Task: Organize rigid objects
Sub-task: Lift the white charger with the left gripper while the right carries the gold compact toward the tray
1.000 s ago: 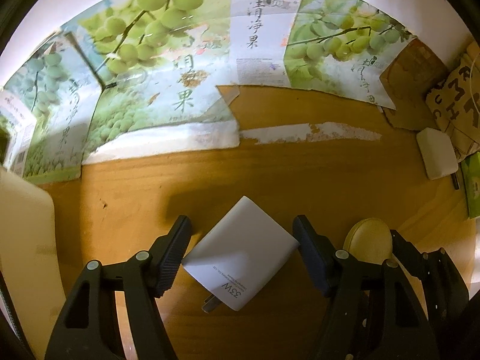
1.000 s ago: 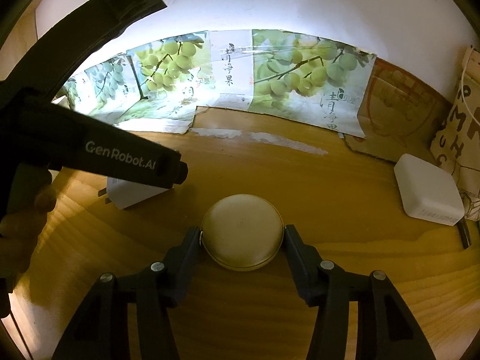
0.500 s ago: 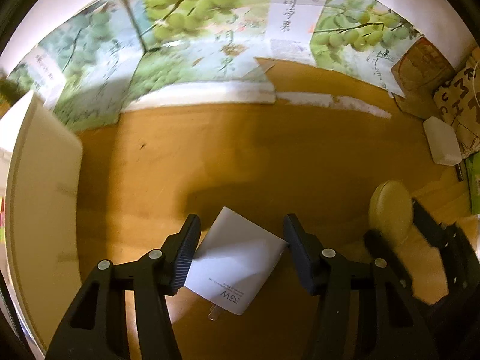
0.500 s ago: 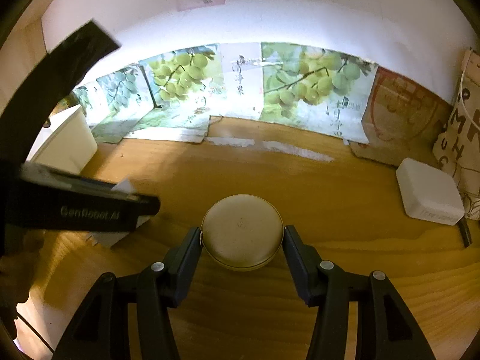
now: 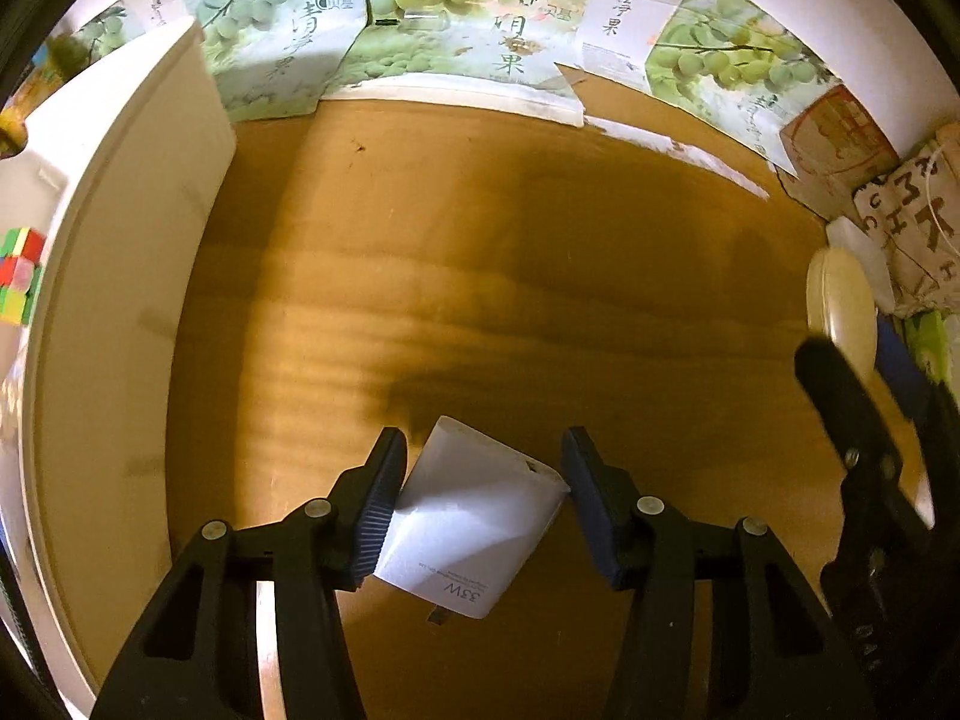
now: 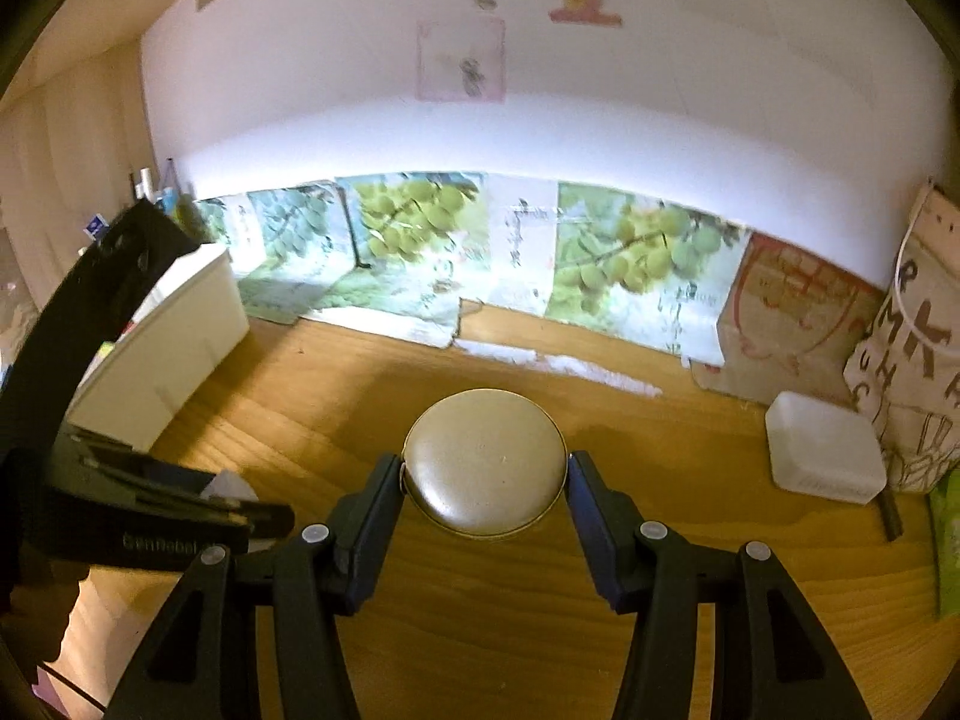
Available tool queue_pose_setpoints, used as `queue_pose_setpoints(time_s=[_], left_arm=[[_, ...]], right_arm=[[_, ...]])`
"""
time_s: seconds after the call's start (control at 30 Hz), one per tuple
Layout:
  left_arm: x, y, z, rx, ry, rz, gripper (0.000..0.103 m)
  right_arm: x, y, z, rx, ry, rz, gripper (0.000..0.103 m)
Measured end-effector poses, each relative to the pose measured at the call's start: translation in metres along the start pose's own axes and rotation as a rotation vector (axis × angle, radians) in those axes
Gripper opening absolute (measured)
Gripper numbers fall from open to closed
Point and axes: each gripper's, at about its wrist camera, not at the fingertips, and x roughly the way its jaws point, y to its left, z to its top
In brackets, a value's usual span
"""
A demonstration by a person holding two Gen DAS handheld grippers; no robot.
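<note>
My left gripper [image 5: 480,498] is shut on a white 33W charger [image 5: 474,522] and holds it above the wooden table [image 5: 480,276]. My right gripper [image 6: 483,498] is shut on a round gold tin [image 6: 485,474], lifted off the table. The tin also shows at the right edge of the left wrist view [image 5: 840,312]. A white bin [image 5: 114,312] stands at the left, with a colourful cube [image 5: 18,276] inside; it also shows in the right wrist view [image 6: 162,348]. The left gripper's body [image 6: 120,516] crosses the lower left of the right wrist view.
A white rectangular box [image 6: 825,450] lies at the right by a printed cloth bag [image 6: 924,360]. Flattened grape-print cardboard [image 6: 420,252] lines the back wall. A green item [image 6: 948,540] sits at the far right edge.
Both grippers have risen with their objects. The left gripper swung left toward the white bin, which now fills more of its view. The right view tilted up, showing more wall.
</note>
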Motion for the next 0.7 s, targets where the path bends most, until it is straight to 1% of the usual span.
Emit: queue_pose_setpoints(time_s=[0.1, 0.13, 0.27, 0.53, 0.7], left_arm=[[-0.012, 0.001, -0.013, 0.0, -0.011, -0.002, 0.057], [-0.016, 0.003, -0.01, -0.003, -0.014, -0.006, 0.057], [-0.033, 0.012, -0.023, -0.026, -0.038, -0.026, 0.057], [-0.043, 0.016, -0.037, -0.085, -0.089, -0.028, 0.057], [-0.059, 0.027, -0.056, -0.119, -0.139, -0.037, 0.057]], right_arm=[[-0.01, 0.007, 0.001, -0.027, -0.021, 0.01, 0.055], [-0.013, 0.009, 0.001, -0.036, -0.027, 0.014, 0.055], [-0.026, 0.018, -0.001, -0.066, -0.049, 0.029, 0.055], [-0.055, 0.043, -0.006, -0.154, -0.099, 0.05, 0.055], [-0.07, 0.06, -0.01, -0.224, -0.115, 0.076, 0.055]])
